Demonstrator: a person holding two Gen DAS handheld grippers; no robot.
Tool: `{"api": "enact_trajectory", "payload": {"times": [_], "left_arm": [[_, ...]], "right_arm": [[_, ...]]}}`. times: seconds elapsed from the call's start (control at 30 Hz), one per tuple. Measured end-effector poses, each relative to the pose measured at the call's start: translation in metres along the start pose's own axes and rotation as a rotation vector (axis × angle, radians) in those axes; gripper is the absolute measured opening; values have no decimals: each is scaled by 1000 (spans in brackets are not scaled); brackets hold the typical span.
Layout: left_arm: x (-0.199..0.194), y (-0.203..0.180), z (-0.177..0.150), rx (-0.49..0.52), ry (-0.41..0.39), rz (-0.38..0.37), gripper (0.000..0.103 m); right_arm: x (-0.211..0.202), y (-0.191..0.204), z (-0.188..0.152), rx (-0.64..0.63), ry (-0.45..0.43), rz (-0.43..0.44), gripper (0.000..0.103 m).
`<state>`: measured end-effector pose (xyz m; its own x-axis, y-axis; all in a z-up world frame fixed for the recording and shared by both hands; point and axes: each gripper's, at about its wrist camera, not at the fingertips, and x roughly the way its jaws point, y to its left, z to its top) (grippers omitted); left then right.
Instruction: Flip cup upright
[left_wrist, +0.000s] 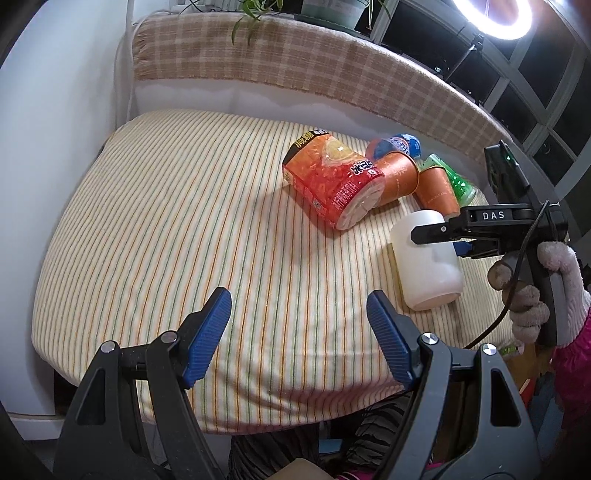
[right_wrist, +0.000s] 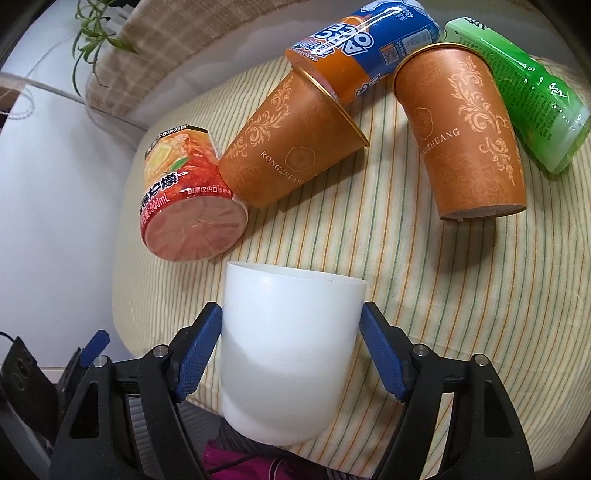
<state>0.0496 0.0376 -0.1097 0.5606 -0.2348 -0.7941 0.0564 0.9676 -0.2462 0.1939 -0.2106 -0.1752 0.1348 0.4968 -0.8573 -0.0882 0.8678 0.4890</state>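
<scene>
White plastic cup (left_wrist: 424, 258) lies at four o'clock on the striped cushion (left_wrist: 184, 229); the right gripper (left_wrist: 436, 240) sits around it, the left gripper (left_wrist: 299, 317) gapes idle.

Right wrist: blue pads (right_wrist: 199, 350) flank the cup's (right_wrist: 288, 343) mid-wall, touching or nearly so. Probably light, stiff, slick, so hold mid-body firmly.

Striped cushion (left_wrist: 177, 229) carrying a red-orange drink bottle (left_wrist: 332, 184), two orange paper cups (right_wrist: 291, 147) (right_wrist: 469, 136), a blue-labelled bottle (right_wrist: 369, 48), a green bottle (right_wrist: 524, 92) and a white cup (right_wrist: 291, 339), all lying on their sides.
</scene>
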Motion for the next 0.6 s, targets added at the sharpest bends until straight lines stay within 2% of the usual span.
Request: {"api": "enact_trajectory", "payload": {"times": [0.17,0.3,0.47,0.6], "left_arm": [[-1,0,0,-2,-1,0,78],[-2,-1,0,-3,-3,-5,78],[-1,-5,1,7,-5,-4,78],[-2,-11,2,13,-17,-11,78]], "right_arm": [[2,6,-1,-29,-14,-9,76],[-5,8,-11,-63,-60,-18,75],[-18,10,-25,-98,-152,-29,75],[-32,16,-35,-149,-273,-68,75]]}}
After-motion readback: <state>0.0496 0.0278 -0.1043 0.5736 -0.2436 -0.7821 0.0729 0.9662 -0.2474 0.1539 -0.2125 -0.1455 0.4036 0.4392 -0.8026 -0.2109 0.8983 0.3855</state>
